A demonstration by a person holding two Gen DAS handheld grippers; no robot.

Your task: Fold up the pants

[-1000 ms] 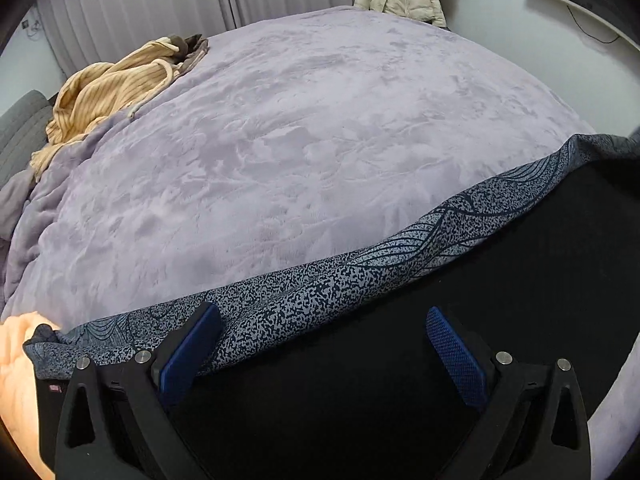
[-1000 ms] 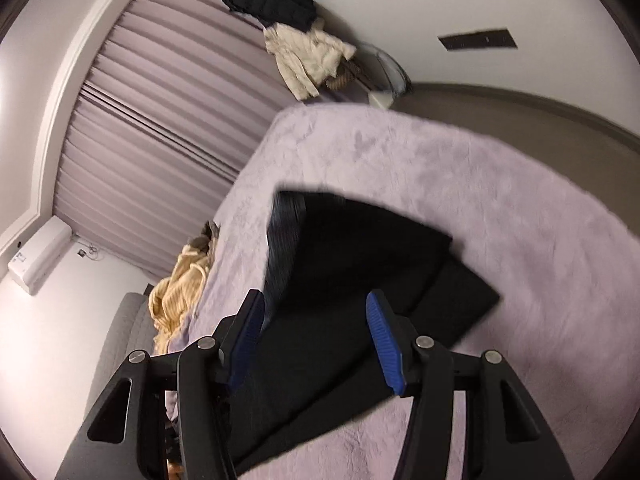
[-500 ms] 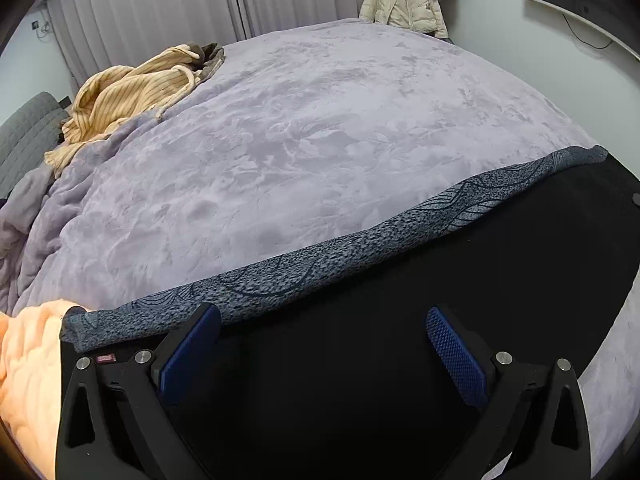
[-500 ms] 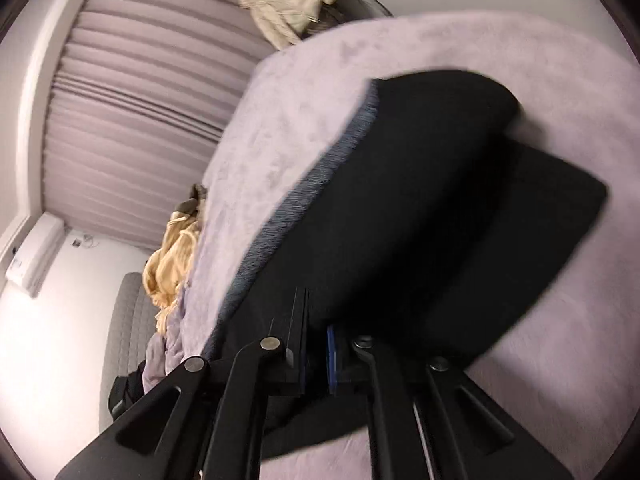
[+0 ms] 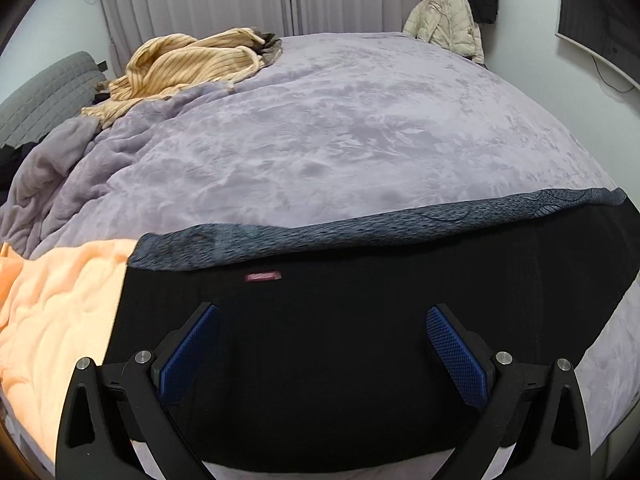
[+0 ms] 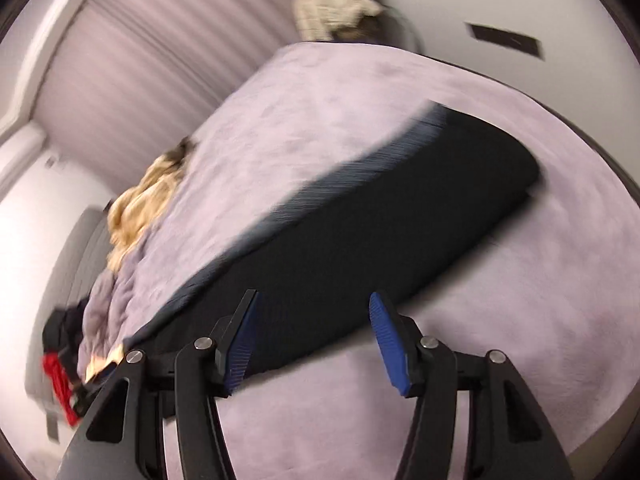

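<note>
On the far left, by my left tongs' view, an orange blanket (image 5: 60,320) lies crumpled at the near edge of the bed (image 5: 340,128), touching the left end of the pants (image 5: 360,320). Farther back on the left a yellow striped garment (image 5: 188,64) is heaped on the lilac cover. The pants are black and lie flat across the near part of the bed, folded lengthwise, with a blue-grey patterned strip (image 5: 360,228) along their far edge and a small pink label (image 5: 263,277) just below it. My left tongs (image 5: 320,344) hang over the black cloth with the jaws spread wide, gripping nothing. A cream jacket (image 5: 444,24) hangs at the far right wall.

My right tongs (image 6: 312,340) have just been opening; the jaws now stand well apart, empty, over the near edge of the pants (image 6: 380,232), which stretch away to the far right. This view is blurred.
</note>
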